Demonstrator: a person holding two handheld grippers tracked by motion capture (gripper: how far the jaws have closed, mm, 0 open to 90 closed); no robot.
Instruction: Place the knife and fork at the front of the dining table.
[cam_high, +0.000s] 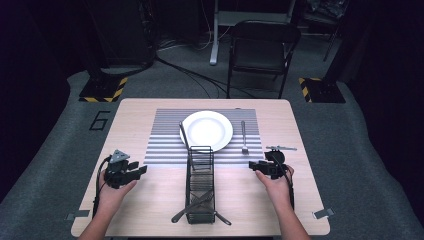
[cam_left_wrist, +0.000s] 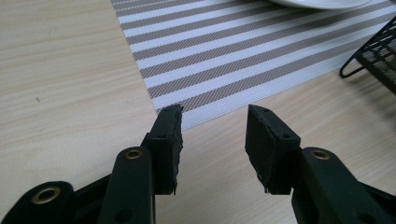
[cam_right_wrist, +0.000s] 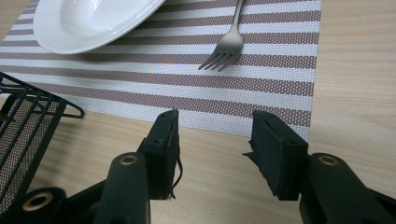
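A white plate (cam_high: 206, 130) (cam_right_wrist: 88, 21) sits mid-way on a striped placemat (cam_high: 165, 145) (cam_left_wrist: 224, 51) (cam_right_wrist: 261, 88). A fork (cam_high: 244, 137) (cam_right_wrist: 226, 51) lies right of the plate, and a long thin utensil (cam_high: 184, 136) lies left of it. A black wire basket (cam_high: 200, 182) (cam_left_wrist: 378, 51) (cam_right_wrist: 23, 126) stands in front of the mat with utensils (cam_high: 200, 206) in its near end. My left gripper (cam_high: 141, 170) (cam_left_wrist: 213, 135) hovers open by the mat's near left corner. By the near right corner, my right gripper (cam_high: 252, 165) (cam_right_wrist: 215, 140) is open too. Both hold nothing.
A small grey object (cam_high: 281, 148) lies on the wooden table (cam_high: 130, 120) just right of the mat, beside the right gripper. A folding chair (cam_high: 262, 47) stands beyond the far edge. Tape tabs (cam_high: 324, 212) mark the near corners.
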